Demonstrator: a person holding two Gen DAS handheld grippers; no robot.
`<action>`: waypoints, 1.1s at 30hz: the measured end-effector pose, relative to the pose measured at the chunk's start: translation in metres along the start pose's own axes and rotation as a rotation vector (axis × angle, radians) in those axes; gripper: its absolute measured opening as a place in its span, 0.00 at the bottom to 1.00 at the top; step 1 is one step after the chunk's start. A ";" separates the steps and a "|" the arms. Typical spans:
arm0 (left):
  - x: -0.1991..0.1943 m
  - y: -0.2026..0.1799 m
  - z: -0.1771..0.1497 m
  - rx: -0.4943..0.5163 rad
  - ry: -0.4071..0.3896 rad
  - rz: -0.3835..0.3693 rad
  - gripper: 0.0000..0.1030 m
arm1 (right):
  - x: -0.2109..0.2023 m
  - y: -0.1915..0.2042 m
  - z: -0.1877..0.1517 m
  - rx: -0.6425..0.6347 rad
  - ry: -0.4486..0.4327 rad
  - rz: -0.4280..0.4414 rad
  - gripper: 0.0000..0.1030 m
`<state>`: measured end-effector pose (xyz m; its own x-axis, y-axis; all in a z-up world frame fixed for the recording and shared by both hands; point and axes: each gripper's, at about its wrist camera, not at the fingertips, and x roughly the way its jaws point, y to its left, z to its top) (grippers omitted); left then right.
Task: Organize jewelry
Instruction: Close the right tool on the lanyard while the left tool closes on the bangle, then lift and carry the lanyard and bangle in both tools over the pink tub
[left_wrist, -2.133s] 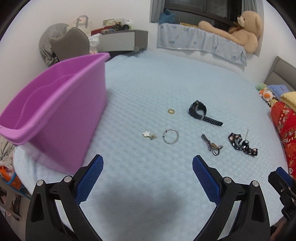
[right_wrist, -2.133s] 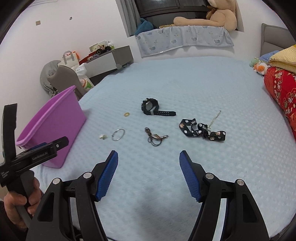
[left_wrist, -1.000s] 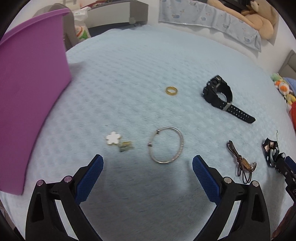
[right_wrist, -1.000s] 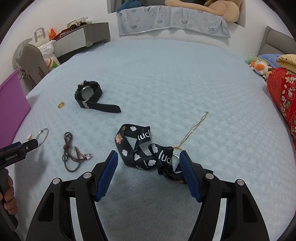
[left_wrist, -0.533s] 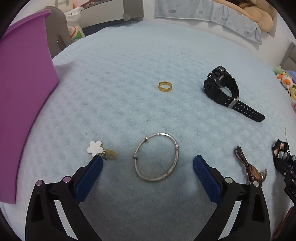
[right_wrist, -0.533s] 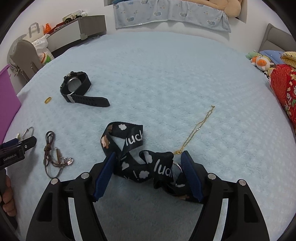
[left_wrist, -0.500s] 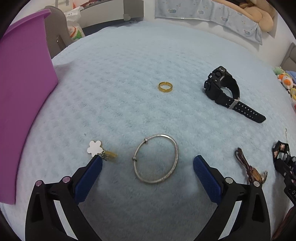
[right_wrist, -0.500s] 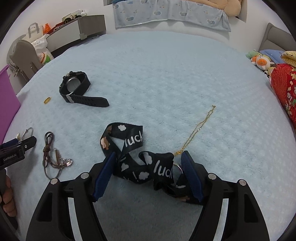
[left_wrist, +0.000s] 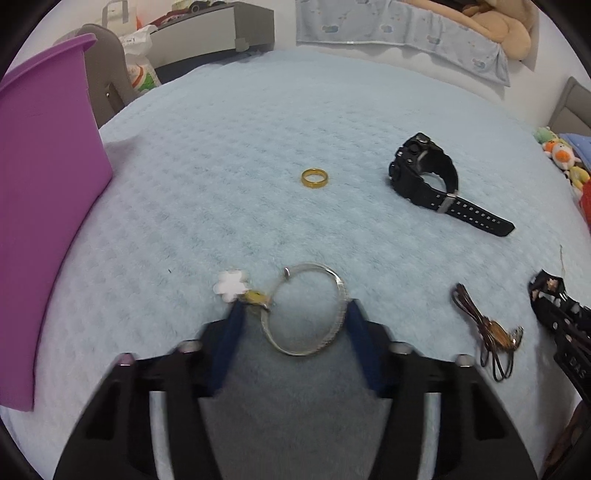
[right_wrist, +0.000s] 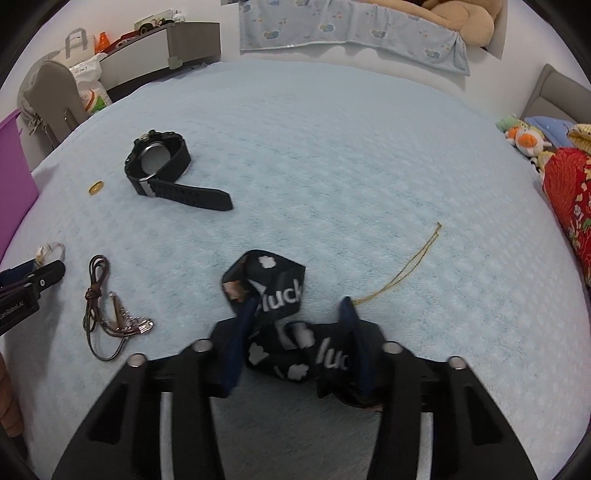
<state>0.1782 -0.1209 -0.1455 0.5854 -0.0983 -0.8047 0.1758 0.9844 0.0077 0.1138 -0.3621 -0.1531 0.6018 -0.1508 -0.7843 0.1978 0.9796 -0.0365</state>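
A silver bangle (left_wrist: 341, 295) lies on the pale blue bedspread between the blue pads of my left gripper (left_wrist: 295, 314). Its jaws are closing: the right pad is on the rim, the left pad pushes a white flower charm (left_wrist: 231, 284) against the other side. My right gripper (right_wrist: 297, 314) is also closing, its pads pressed into a bunched black lanyard (right_wrist: 275, 284) with white clouds and lettering. A thin gold chain (right_wrist: 402, 273) trails off to that gripper's right. A gold ring (left_wrist: 314, 178), a black watch (left_wrist: 424, 173) and a brown cord with a clasp (left_wrist: 487, 328) lie loose farther out.
A purple plastic bin (left_wrist: 44, 184) stands at the bed's left edge. A red patterned quilt (right_wrist: 569, 199) and small plush toys (right_wrist: 524, 140) sit at the right. Behind the bed are a teddy bear (right_wrist: 458, 14), a grey chair (right_wrist: 51, 92) and a low cabinet (right_wrist: 166, 44).
Both pairs of jaws have closed inward. The flower charm slid right against the bangle. The lanyard is bunched tighter between the right pads.
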 end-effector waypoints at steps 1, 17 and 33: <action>-0.002 0.000 -0.001 0.001 -0.004 -0.009 0.37 | -0.001 0.002 -0.001 0.001 -0.002 0.006 0.24; -0.067 0.016 -0.006 -0.015 -0.077 -0.142 0.36 | -0.051 -0.009 -0.018 0.114 -0.062 0.123 0.21; -0.184 0.085 -0.010 -0.111 -0.205 -0.130 0.36 | -0.176 0.045 -0.015 0.076 -0.183 0.210 0.21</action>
<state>0.0774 -0.0178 -0.0023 0.7136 -0.2414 -0.6577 0.1790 0.9704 -0.1621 0.0052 -0.2895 -0.0256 0.7638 0.0257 -0.6450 0.1077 0.9801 0.1665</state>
